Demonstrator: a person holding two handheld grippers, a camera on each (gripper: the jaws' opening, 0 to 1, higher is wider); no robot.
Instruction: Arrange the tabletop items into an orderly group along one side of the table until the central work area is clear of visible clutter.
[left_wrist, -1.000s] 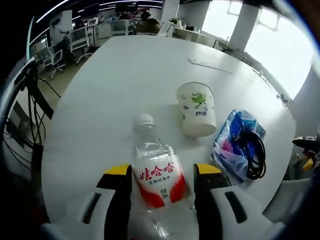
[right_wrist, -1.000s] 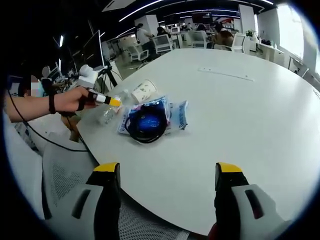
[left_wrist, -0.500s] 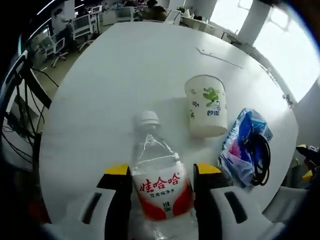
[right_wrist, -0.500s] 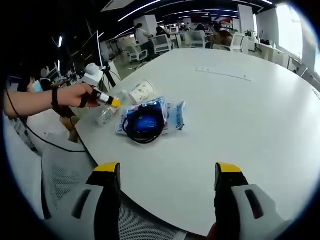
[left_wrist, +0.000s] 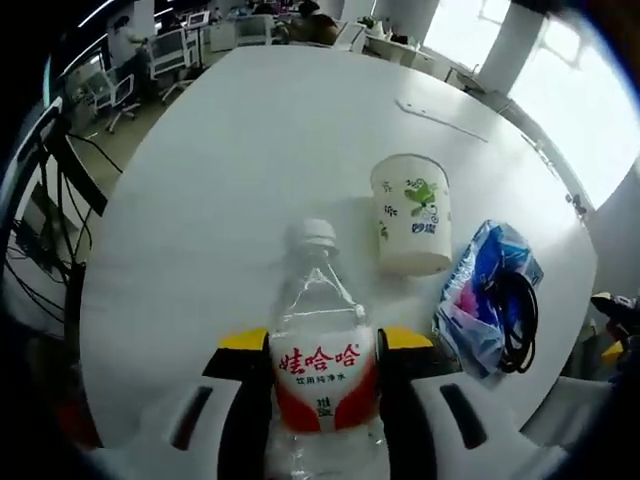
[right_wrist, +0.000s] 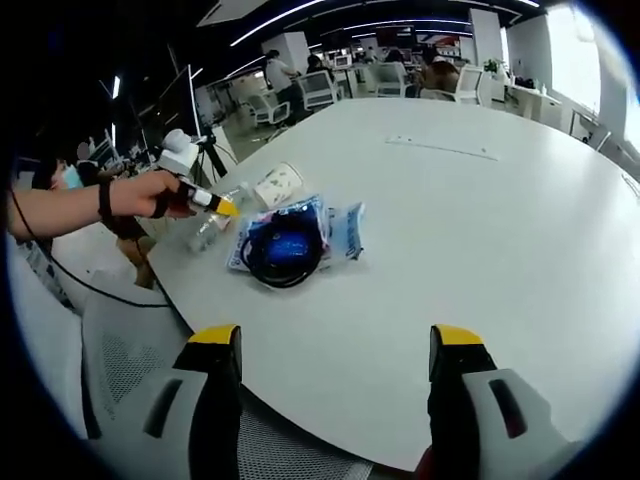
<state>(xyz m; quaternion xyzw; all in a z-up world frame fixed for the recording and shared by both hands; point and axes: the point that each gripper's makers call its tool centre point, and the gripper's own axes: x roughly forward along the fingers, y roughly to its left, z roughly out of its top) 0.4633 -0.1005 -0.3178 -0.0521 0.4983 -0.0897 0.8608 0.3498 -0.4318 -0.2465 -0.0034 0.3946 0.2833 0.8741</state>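
A clear water bottle (left_wrist: 318, 290) with a red and white label and a white cap lies between the jaws of my left gripper (left_wrist: 325, 343), which is shut on its labelled body. Just right of it a white paper cup (left_wrist: 412, 212) lies on its side, then a blue plastic bag (left_wrist: 475, 290) with a black cable coil (left_wrist: 515, 315) on it. From the right gripper view, the left gripper (right_wrist: 215, 203), held by a hand (right_wrist: 150, 195), sits at the bottle (right_wrist: 212, 232) beside the cup (right_wrist: 277, 186) and bag (right_wrist: 290, 238). My right gripper (right_wrist: 333, 345) stands open over the table's near edge.
The round white table (right_wrist: 480, 230) carries a thin pale strip (right_wrist: 440, 148) at its far side. A grey mesh chair (right_wrist: 120, 370) stands below the near edge. Office chairs, desks and cables surround the table, with people at the back.
The left jaws have drawn in against the bottle's label, and the bottle's cap now sits further right and nearer the cup. The right gripper has barely moved.
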